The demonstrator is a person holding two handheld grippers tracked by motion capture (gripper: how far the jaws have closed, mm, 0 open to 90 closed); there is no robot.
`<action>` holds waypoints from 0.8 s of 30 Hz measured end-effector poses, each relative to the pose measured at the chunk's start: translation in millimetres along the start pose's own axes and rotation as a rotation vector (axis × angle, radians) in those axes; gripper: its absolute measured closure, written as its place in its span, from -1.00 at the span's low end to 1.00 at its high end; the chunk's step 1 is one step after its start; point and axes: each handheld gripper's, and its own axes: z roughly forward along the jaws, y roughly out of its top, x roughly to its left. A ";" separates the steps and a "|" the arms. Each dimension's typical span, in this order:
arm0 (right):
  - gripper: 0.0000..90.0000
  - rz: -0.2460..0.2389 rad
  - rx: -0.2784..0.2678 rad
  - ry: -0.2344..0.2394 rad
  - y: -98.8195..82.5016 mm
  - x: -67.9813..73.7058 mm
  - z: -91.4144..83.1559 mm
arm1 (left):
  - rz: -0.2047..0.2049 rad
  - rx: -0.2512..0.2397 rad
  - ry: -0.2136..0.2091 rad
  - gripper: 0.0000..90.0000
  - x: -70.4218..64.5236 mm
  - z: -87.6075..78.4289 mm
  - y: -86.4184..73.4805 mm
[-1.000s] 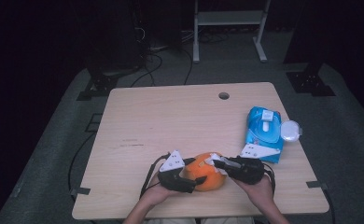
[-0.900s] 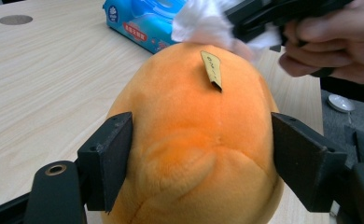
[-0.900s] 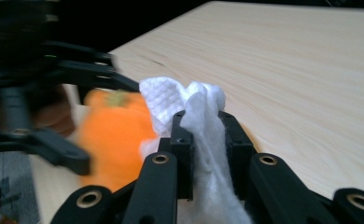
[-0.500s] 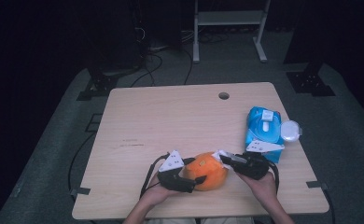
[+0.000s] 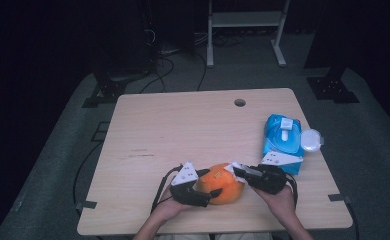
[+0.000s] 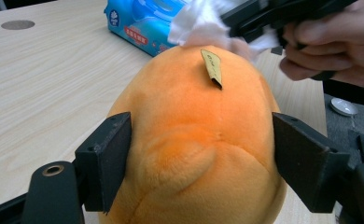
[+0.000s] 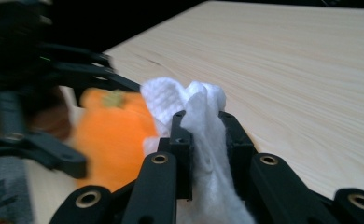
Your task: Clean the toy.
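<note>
Left gripper (image 6: 199,163) clamped on round orange plush toy (image 6: 194,144), near front edge of pale wooden table (image 5: 193,130). Right gripper (image 7: 207,140) pinched tight on crumpled white wet wipe (image 7: 194,112), pressed against toy's top. Blue wipes pack (image 5: 282,142) off right.

Orange toy (image 6: 194,154): short plush cloth, matt, softly fuzzy, stitched seams; small tan paper-like tag (image 6: 212,67) on top.
White wipe (image 7: 203,140): thin nonwoven cloth, matt, waffle-embossed, crumpled.
Left gripper (image 6: 199,161) and right gripper (image 7: 207,140): black hard plastic, matt; metal rivets at links.
Table (image 5: 183,125): pale wood-grain laminate, smooth, low sheen.
Blue pack (image 5: 282,142) near right edge: glossy plastic film, printed, white plastic lid.
</note>
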 end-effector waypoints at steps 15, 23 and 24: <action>0.71 0.005 0.003 -0.008 0.1 -1.0 -0.3 | 0.008 0.006 0.002 -0.48 -1.0 1.6 1.0; 0.71 0.010 0.039 -0.058 -4.0 -12.0 -0.6 | 0.002 0.000 -0.003 -0.48 0.7 1.3 0.4; 0.71 0.027 0.039 -0.050 -5.2 -14.3 -0.6 | 0.006 -0.001 0.001 -0.48 0.7 1.4 0.6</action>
